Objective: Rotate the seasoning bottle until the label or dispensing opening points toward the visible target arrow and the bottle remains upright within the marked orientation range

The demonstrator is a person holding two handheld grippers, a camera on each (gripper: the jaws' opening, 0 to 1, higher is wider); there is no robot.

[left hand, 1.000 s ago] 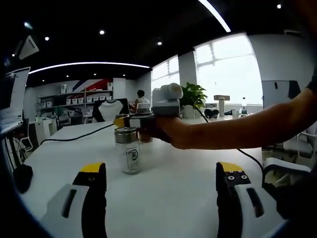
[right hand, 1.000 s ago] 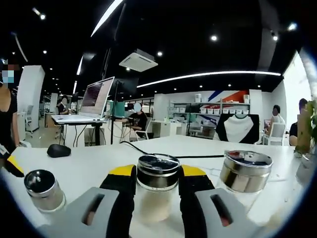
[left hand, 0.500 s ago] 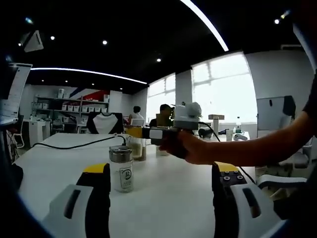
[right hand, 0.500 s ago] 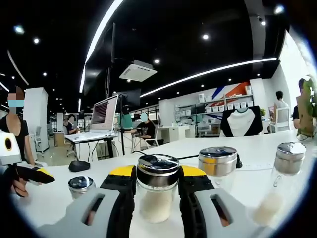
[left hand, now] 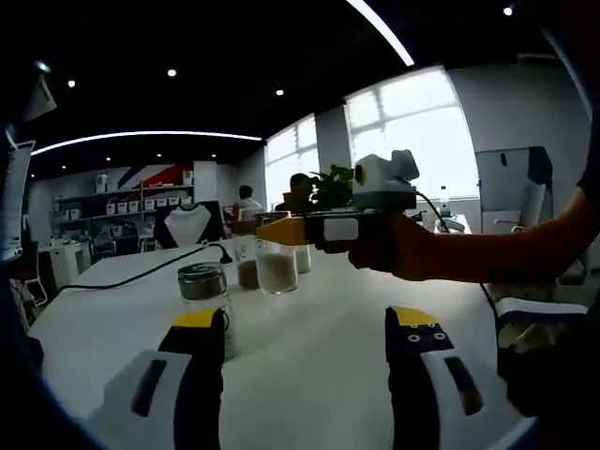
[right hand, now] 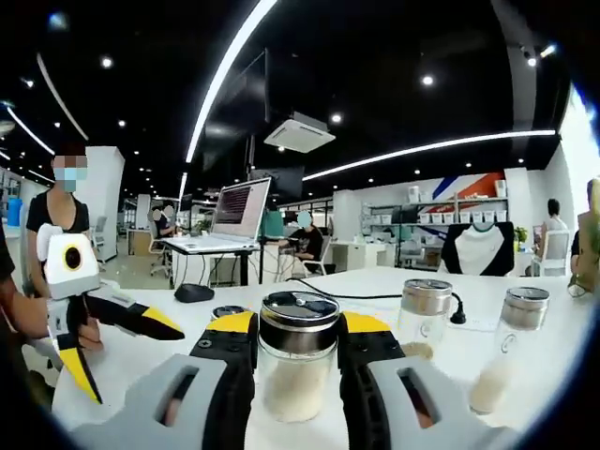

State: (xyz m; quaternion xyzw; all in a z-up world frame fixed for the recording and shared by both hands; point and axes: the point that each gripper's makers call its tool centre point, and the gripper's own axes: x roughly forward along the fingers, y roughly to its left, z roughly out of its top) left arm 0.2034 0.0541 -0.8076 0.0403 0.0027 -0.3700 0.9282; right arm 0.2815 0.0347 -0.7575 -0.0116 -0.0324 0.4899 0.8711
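My right gripper (right hand: 298,330) is shut on a glass seasoning bottle (right hand: 296,375) with white grains and a metal lid, held upright between both jaws. From the left gripper view, that right gripper (left hand: 292,230) reaches in from the right in a person's hand, with the same bottle (left hand: 277,269) low over the white table (left hand: 112,300); whether the bottle touches the table I cannot tell. My left gripper (left hand: 306,321) stands open with nothing between its jaws. A second metal-lidded bottle (left hand: 204,286) stands just behind its left jaw. No arrow or label shows.
Two more bottles (right hand: 426,309) (right hand: 502,345) stand on the table to the right. The open left gripper (right hand: 94,323) shows at the left. A mouse (right hand: 194,293), a black cable (left hand: 141,274) and a laptop (right hand: 239,211) lie farther back. People sit in the office behind.
The right gripper stays shut on its bottle while its view has swung left, bringing the left gripper into sight. The left view has come closer to the lone bottle by its left jaw.
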